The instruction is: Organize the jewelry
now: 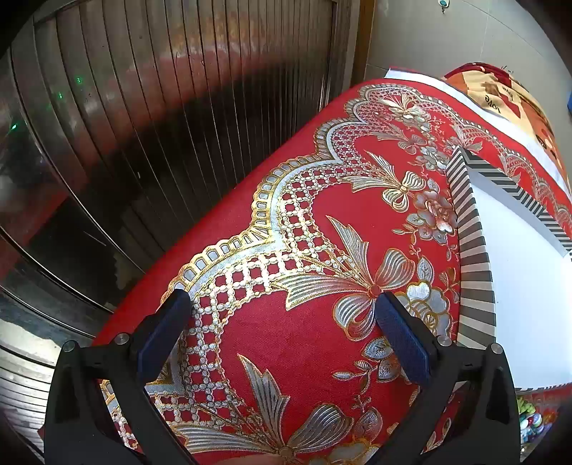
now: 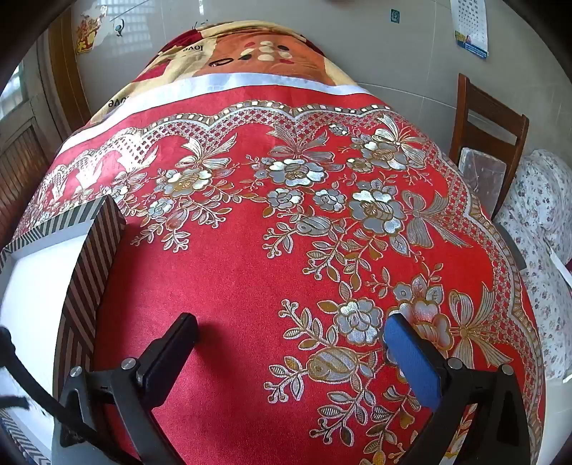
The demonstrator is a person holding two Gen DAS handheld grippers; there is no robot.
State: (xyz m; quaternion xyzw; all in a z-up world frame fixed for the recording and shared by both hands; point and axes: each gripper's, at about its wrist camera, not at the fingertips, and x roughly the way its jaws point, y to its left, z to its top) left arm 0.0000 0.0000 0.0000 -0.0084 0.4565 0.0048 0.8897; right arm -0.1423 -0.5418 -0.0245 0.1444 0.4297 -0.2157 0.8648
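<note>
Both sets of fingers spread wide, grasping nothing: left gripper (image 1: 282,307) left of striped box (image 1: 475,272), right gripper (image 2: 291,332) right of it; beads (image 1: 532,424) near box's front corner, on red desk cloth (image 2: 228,286).

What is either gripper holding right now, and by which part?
Nothing. The left gripper and right gripper are both wide open over the red tablecloth, with only cloth showing between their fingers.

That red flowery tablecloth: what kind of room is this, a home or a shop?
Most likely a home, perhaps a dining area. The red and gold tablecloth covers a table beside a wooden chair, a wall calendar hangs on the tiled wall, and a striped box sits on the table.
</note>
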